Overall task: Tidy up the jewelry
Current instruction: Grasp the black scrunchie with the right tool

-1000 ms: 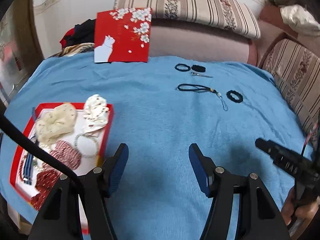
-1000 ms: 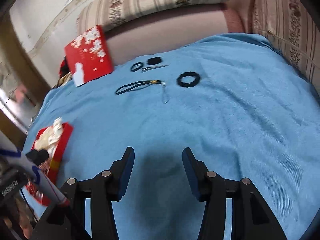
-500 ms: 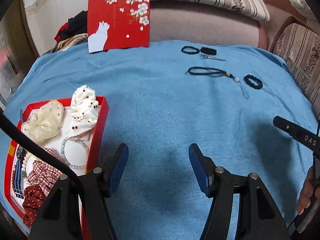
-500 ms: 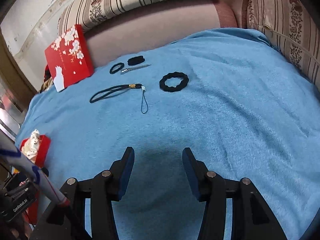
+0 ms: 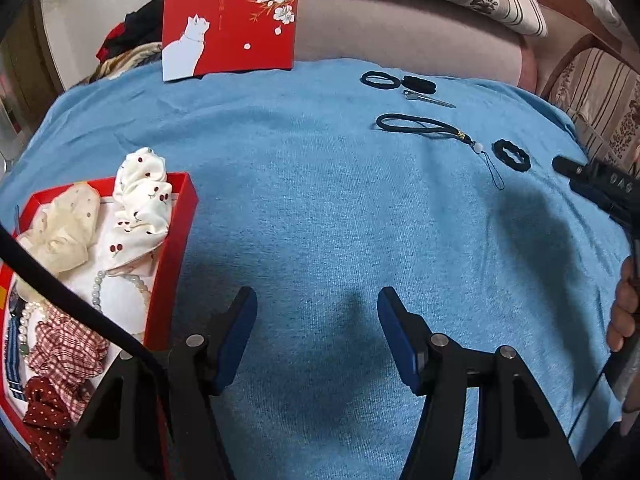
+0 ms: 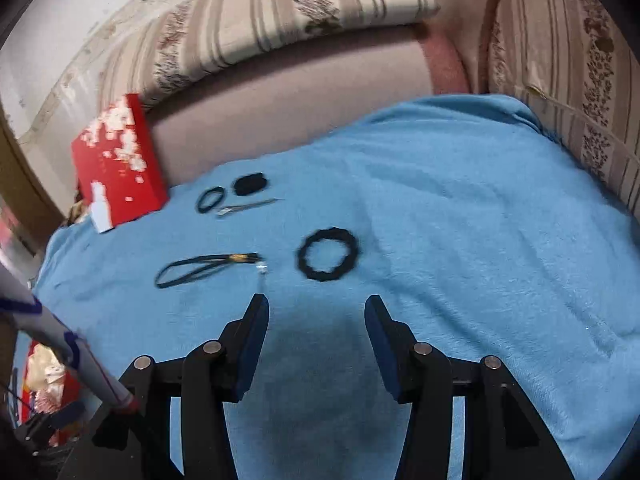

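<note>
the black crinkled fabric hair ring point(image 6: 327, 255) lies flat on the blue cloth point(image 6: 460, 240), just ahead of the right gripper point(image 6: 316, 320), whose jaws stand apart and empty. it looks light and soft, best pinched across its near band. being round, it has no long axis. the left gripper point(image 5: 316, 320) is also parted and empty.

Left gripper point(image 5: 317, 312) pointed steeply down, jaws apart, nothing between blue pads point(image 5: 236, 334); right gripper point(image 6: 316, 320) angled down, jaws likewise apart and empty; right gripper body also at right edge of left wrist view, person's hand point(image 5: 622, 312) wrapped around its handle, fingers curled.
</note>
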Tool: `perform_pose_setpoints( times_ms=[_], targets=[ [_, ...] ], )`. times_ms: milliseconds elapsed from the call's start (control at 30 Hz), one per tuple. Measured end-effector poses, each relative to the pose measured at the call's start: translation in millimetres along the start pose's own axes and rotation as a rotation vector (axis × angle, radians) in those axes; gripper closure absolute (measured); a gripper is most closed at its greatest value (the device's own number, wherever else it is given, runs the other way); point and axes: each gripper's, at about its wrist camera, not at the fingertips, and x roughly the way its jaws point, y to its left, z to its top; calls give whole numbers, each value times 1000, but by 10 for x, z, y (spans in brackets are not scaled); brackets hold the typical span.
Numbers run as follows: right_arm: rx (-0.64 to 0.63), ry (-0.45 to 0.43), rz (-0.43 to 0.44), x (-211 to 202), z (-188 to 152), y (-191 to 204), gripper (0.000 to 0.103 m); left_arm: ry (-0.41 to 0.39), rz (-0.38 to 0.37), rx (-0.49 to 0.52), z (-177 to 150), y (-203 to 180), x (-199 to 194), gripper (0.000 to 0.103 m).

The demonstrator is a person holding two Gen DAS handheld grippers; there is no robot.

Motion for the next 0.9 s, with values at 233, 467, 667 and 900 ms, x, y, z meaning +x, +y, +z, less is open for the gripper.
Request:
perform_pose_setpoints(
  times_ms=[233, 467, 667, 900],
  targets=[
    [28, 6, 29, 140, 177, -146, 49, -6, -80, -25, 119, -38, -35, 41],
    [90, 39, 72, 339, 269, -414, 49, -75, -121, 97, 619, -448, -43, 41],
    [97, 47, 114, 505, 326, -480, 54, -43, -182, 147, 1146, -805, 451, 41],
    [48, 68, 137, 757, 383, -399, 65, 41, -188, 271, 1268, -1208, 951, 55]
  ],
)
